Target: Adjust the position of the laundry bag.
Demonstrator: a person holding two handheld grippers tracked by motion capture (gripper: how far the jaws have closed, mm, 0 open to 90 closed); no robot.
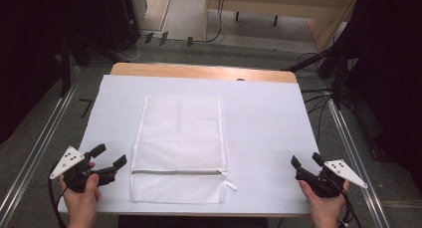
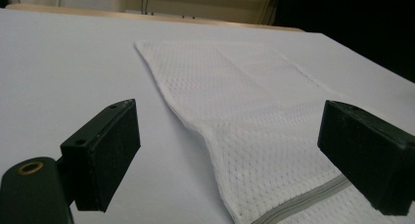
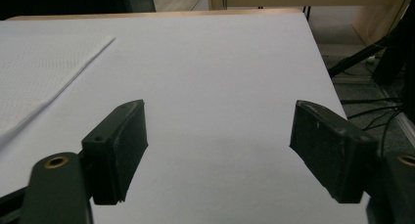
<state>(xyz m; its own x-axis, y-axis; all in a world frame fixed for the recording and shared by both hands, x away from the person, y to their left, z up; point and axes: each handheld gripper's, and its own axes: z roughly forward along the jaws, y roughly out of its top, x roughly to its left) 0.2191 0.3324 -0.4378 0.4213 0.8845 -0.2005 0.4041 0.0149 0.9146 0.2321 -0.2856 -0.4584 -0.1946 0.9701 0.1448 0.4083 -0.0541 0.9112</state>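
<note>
Bag: we see a white mesh bag [image 1: 179, 151] lying flat in the middle of the high view, on the white table [image 1: 263, 128], zipper [image 1: 176, 172] running across near its lower end.
Pull tab: a small white tab [image 1: 230, 185] sticks out at the bag's lower right, off the zipper's end.
Left gripper: we hold the left gripper [image 1: 108, 158] at lower left of the high view, jaws spread wide, nothing between them, just beside the bag's left edge but not touching it.
Left gripper view: the bag [image 2: 254, 116] runs up the frame's middle between our black jaws.
Right gripper: the right gripper [image 1: 306, 162] sits at lower right, jaws spread and empty, well apart from the bag.
Handling: we judge it light, limp and thin; it'll sag and fold once lifted.
Where to pinch: we'd say a corner or the seamed edge by the zipper, since flat mesh offers little to grab.
</note>
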